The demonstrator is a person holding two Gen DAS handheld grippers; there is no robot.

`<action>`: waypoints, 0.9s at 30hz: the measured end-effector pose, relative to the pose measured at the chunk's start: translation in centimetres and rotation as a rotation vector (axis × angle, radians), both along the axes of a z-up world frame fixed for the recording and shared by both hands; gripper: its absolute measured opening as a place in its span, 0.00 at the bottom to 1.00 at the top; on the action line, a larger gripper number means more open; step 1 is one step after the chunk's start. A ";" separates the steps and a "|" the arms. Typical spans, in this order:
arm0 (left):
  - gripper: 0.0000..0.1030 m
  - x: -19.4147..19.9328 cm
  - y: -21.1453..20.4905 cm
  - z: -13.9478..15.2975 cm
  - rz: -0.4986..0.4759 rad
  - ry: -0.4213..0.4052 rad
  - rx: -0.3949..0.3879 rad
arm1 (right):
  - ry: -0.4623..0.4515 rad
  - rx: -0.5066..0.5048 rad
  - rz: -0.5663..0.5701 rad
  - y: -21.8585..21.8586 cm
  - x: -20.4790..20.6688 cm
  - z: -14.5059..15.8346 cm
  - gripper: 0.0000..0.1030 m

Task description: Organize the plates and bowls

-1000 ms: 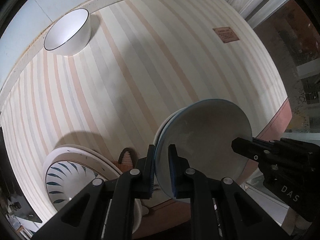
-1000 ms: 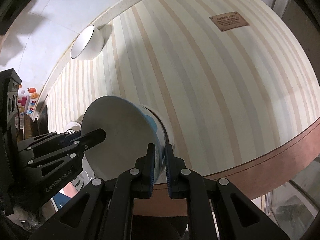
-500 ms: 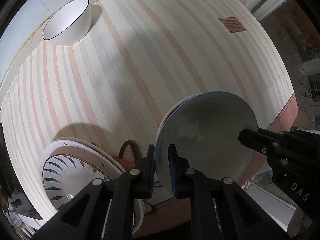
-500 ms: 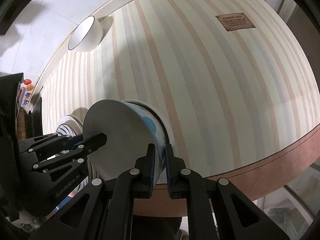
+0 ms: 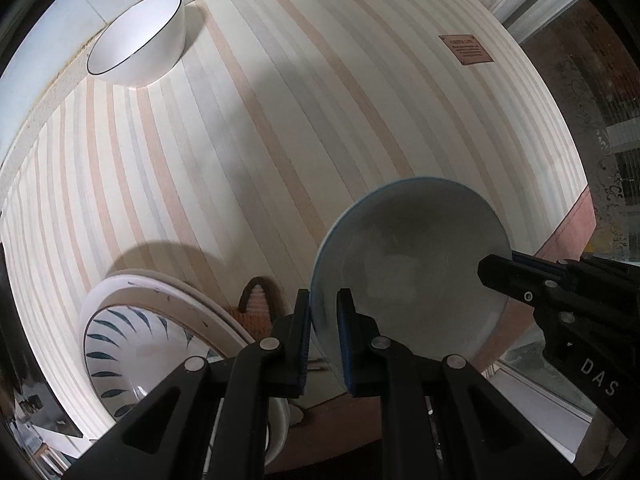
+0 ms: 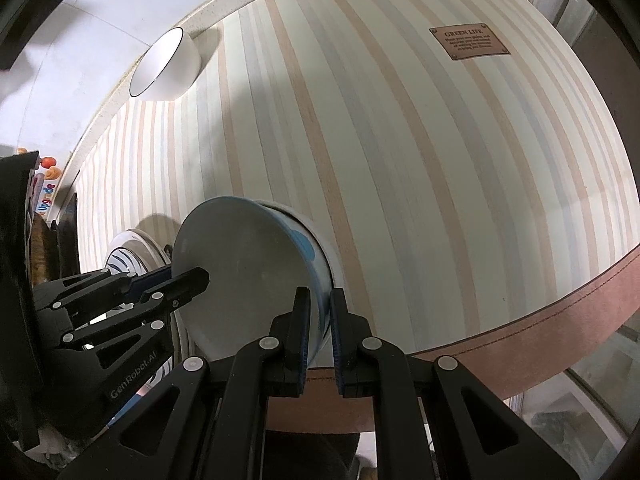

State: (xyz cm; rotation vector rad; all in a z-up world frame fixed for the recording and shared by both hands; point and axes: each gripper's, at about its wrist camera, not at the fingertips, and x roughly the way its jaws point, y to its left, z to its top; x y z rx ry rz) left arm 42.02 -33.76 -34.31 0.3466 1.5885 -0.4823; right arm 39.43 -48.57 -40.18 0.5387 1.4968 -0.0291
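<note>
- Left wrist view: the left tool (image 5: 323,320) pinches the rim of a blue-rimmed bowl (image 5: 408,276) at 6 o'clock, carried above the striped counter (image 5: 280,140). The right tool (image 5: 496,270) bites the opposite rim at 3 o'clock.
- A glossy leaf-patterned plate (image 5: 132,344) sits at 8 o'clock; a white bowl (image 5: 136,40) with a thin dark rim stands at 11 o'clock.
- Right wrist view: the right tool (image 6: 319,320) is pressed on the same bowl's (image 6: 248,272) wall, which shows a blue spot outside; the left tool (image 6: 192,280) enters from 9 o'clock.
- The bowl looks like glazed ceramic: stiff, smooth, probably slippery and breakable. Opposite rim grips seem the safest hold.
</note>
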 end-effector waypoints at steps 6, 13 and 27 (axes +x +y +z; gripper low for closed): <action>0.11 -1.0 1.3 1.9 0.004 0.002 -0.031 | -0.011 -0.023 0.013 0.2 -0.3 1.2 0.12; 0.11 -2.0 3.0 4.0 0.025 0.023 -0.080 | -0.009 -0.027 0.043 0.6 -1.4 3.3 0.12; 0.15 8.1 6.0 8.2 0.182 -0.137 -0.111 | -0.156 -0.024 0.054 -0.2 7.7 8.0 0.18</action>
